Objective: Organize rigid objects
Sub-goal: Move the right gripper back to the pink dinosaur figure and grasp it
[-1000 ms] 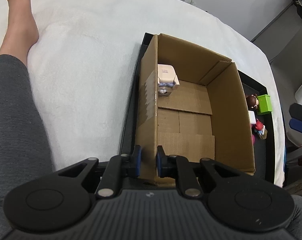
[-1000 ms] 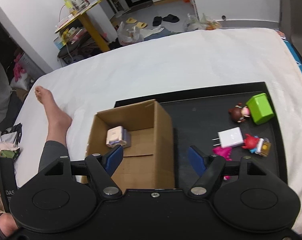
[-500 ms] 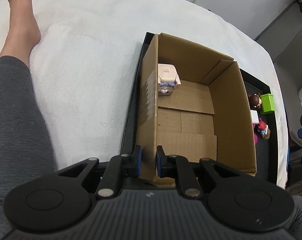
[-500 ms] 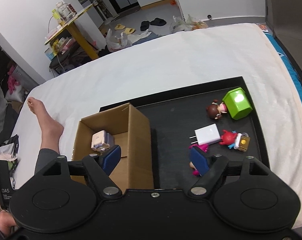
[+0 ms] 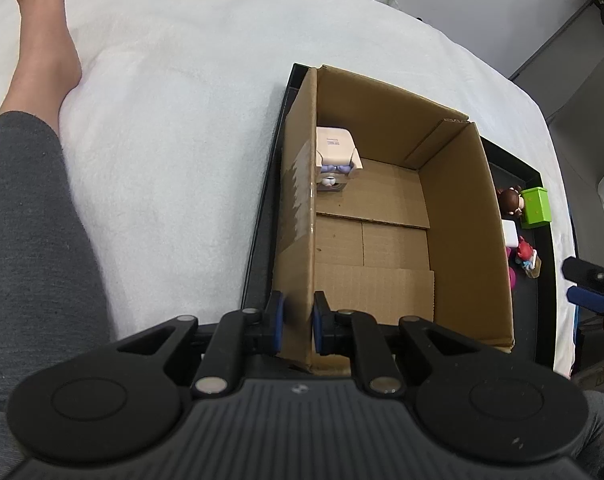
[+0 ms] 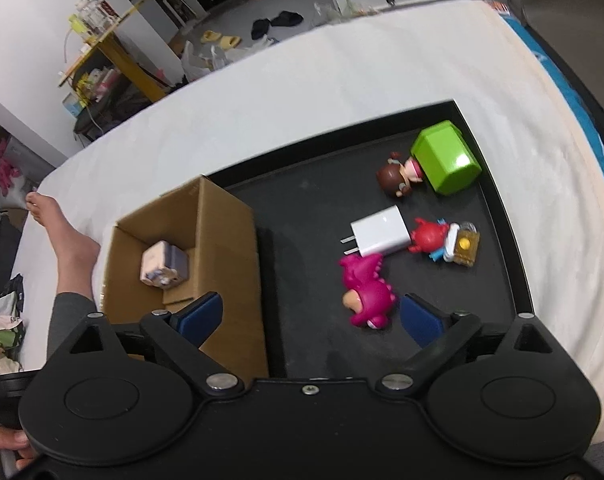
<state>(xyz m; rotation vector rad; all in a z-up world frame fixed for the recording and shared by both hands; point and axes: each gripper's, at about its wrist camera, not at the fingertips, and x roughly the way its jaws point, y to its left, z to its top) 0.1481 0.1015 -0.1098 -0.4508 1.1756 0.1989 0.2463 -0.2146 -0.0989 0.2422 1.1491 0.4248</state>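
An open cardboard box (image 5: 457, 240) stands on a black tray (image 6: 309, 264) on the bed. My left gripper (image 5: 296, 320) is shut on the box's left wall at its near corner. Inside the box lies a small pale toy block (image 5: 335, 148), also seen in the right wrist view (image 6: 164, 266). My right gripper (image 6: 311, 314) is open and empty above the tray. Just ahead of it lie a pink dinosaur toy (image 6: 367, 290), a white charger plug (image 6: 379, 236), a red figurine (image 6: 441, 240), a brown-haired doll (image 6: 397, 176) and a green block (image 6: 445, 156).
The tray rests on a white blanket (image 5: 174, 120). A person's leg and bare foot (image 5: 42, 40) lie to the left of the box. Beyond the bed stand a yellow table (image 6: 110, 52) and shoes on the floor (image 6: 276, 24).
My right gripper has moved right and forward over the tray, bringing the toys closer and the pink dinosaur into full view. My left gripper keeps its hold on the box wall.
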